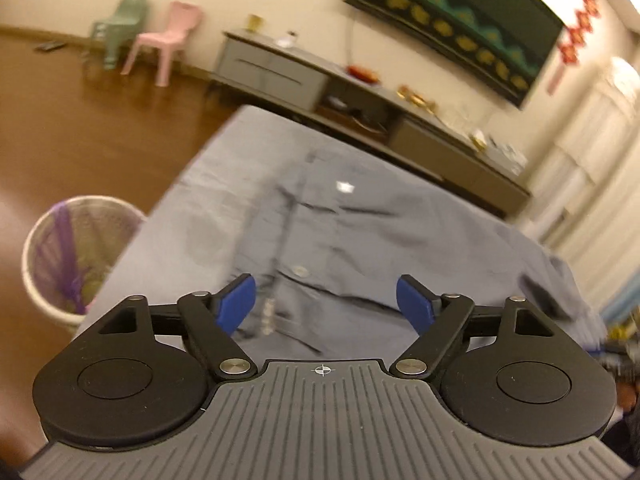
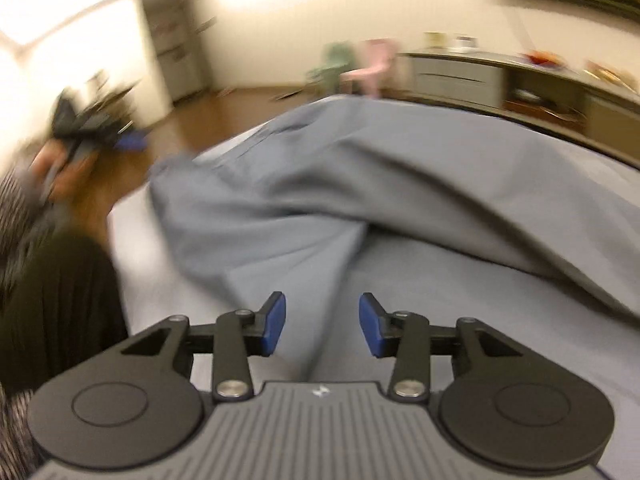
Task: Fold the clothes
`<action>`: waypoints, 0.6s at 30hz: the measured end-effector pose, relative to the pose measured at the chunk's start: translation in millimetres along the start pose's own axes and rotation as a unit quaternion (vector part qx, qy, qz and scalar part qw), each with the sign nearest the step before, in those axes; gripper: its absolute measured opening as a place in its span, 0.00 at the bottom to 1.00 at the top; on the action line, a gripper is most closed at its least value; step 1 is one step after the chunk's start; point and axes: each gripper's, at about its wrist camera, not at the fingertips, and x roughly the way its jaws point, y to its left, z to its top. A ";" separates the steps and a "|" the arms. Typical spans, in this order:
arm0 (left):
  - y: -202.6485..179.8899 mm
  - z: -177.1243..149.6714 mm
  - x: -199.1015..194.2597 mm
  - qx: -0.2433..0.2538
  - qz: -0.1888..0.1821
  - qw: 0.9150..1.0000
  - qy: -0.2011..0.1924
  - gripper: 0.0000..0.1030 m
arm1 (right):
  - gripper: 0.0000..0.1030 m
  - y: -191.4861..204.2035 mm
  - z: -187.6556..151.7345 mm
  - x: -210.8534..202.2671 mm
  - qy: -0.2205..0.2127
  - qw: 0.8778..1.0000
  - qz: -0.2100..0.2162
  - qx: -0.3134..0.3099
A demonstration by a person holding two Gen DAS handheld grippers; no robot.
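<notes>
A grey-blue shirt (image 1: 320, 240) lies button-side up on a table covered in a grey cloth (image 1: 208, 184), its placket and buttons running from near to far down the middle and a small white tag near the far end. The left gripper (image 1: 326, 300) hangs above the near part of the shirt with its blue pads spread wide and nothing between them. In the right wrist view the same shirt (image 2: 360, 184) is rumpled, a thick fold crossing the table and a flap trailing toward the near edge. The right gripper (image 2: 322, 330) hangs over that flap, its jaws parted about halfway; the pads do not press on the fabric. A white mesh bin (image 1: 72, 256) stands on the wood floor left of the table. Beyond the far end are a low cabinet (image 1: 280, 72) along the wall, a pink chair (image 1: 164, 40) and a green chair (image 1: 120, 24). A dark sleeve (image 2: 52, 304) shows at the near left of the right view.
</notes>
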 end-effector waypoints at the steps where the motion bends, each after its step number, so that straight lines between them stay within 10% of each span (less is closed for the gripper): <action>1: -1.3 -3.1 10.4 0.007 0.005 1.000 0.024 0.65 | 0.42 -10.5 -3.3 -2.6 0.011 0.999 -0.025 0.026; 6: 7.9 -29.6 58.0 0.019 0.073 0.991 0.114 0.54 | 0.42 -62.4 -30.2 -36.3 0.070 0.979 -0.165 0.101; 8: 11.9 -34.1 61.9 0.008 0.082 0.990 0.114 0.53 | 0.56 -86.8 -42.7 -78.5 0.047 0.965 -0.215 0.140; 15: 1.3 -36.7 29.4 -0.029 0.065 0.994 0.082 0.74 | 0.68 -190.1 -139.9 -217.1 -0.007 0.844 -0.406 0.351; 18: 6.8 -45.5 21.9 -0.083 0.044 0.991 0.099 0.75 | 0.68 -208.2 -171.7 -214.5 0.005 0.827 -0.410 0.385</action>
